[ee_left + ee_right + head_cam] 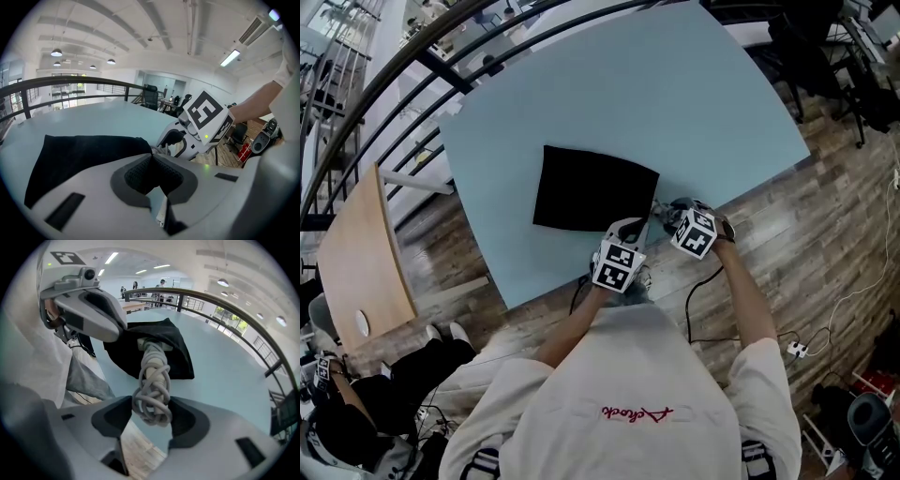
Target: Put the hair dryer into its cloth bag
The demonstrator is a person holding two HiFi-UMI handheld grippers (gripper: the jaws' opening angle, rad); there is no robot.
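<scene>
L gripper (151,157) fingers shut, pinching cloth bag (591,187) edge at its 5 o'clock corner. R gripper (150,411) fingers clamp hair dryer (151,376) by its cord-wrapped handle, far end in bag mouth, over worktop (694,103).

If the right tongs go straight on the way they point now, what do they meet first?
The grey-white coiled cord bundle, gripped between the right tongs; just beyond it lies the black cloth bag, though depth is unclear.
</scene>
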